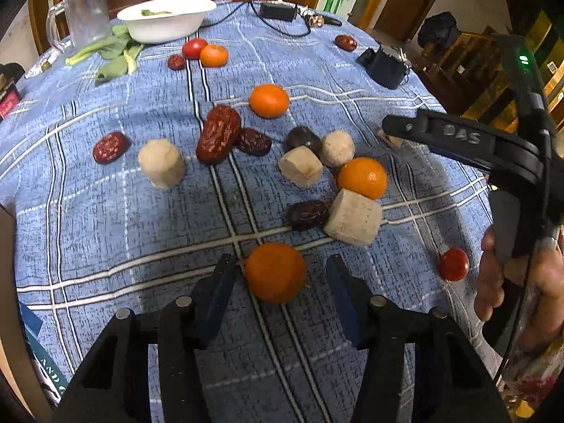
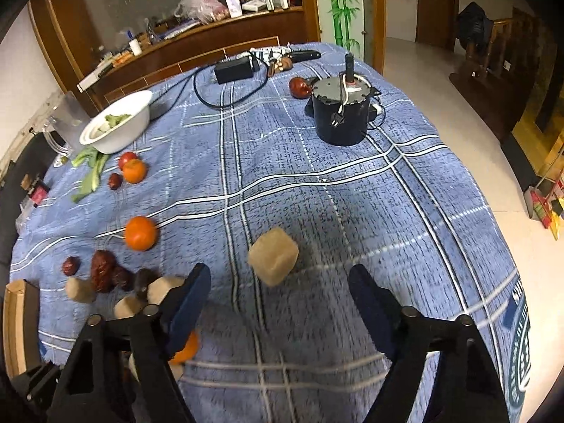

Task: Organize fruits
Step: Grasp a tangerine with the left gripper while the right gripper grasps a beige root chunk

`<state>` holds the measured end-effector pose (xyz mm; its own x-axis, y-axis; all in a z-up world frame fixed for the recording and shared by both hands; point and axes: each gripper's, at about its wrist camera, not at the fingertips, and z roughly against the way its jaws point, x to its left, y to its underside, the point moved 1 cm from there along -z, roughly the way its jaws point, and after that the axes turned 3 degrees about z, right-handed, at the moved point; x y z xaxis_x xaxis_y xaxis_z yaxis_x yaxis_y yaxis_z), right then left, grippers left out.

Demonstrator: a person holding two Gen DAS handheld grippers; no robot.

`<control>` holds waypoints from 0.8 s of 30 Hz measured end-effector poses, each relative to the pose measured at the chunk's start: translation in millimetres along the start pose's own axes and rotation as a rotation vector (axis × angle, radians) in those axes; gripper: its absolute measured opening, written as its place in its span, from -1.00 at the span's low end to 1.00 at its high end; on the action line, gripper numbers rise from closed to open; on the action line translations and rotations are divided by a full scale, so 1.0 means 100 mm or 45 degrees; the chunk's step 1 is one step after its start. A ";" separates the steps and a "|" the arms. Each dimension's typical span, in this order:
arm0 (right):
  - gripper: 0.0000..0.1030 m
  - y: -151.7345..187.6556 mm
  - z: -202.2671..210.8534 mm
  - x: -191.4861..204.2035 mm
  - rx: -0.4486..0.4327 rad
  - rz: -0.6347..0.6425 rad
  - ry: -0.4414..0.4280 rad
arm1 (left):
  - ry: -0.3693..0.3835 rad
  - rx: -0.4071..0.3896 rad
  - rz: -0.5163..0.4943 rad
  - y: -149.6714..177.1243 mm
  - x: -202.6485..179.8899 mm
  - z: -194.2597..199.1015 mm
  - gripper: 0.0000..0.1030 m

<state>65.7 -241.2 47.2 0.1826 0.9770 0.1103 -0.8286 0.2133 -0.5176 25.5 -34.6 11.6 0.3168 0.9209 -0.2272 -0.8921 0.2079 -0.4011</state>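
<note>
Only my left view shows my left claw released, its fingers either side of an orange near the counter's front edge. Only my right view shows my right claw released, a pale chunk ahead of its tips. Dates, chunks and oranges crowd the counter's middle. A black motor stands toward the far right edge, with bare cloth before it.

This is a lived-in home, a dining room by the look of it. The surface wears a blue plaid cloth, with a white bowl of greens and scattered fruit on it. Behind stands a cluttered wooden sideboard, a bamboo-painted panel, tiled floor and wooden doors.
</note>
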 end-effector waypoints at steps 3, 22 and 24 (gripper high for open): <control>0.30 -0.02 -0.09 0.00 0.018 0.019 0.003 | -0.039 -0.009 -0.020 0.00 -0.02 -0.02 -0.28; -0.83 0.25 0.35 0.21 -0.001 0.057 -0.184 | 0.008 -0.052 0.103 0.20 0.19 0.33 -0.42; -0.83 0.27 0.38 0.22 -0.011 0.055 -0.182 | 0.013 -0.058 0.121 0.22 0.24 0.38 -0.42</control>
<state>27.1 -213.8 68.1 0.0696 0.9759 0.2070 -0.8292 0.1719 -0.5318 1.0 4.2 31.3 0.2345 0.9324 -0.2749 -0.9029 0.1041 -0.4171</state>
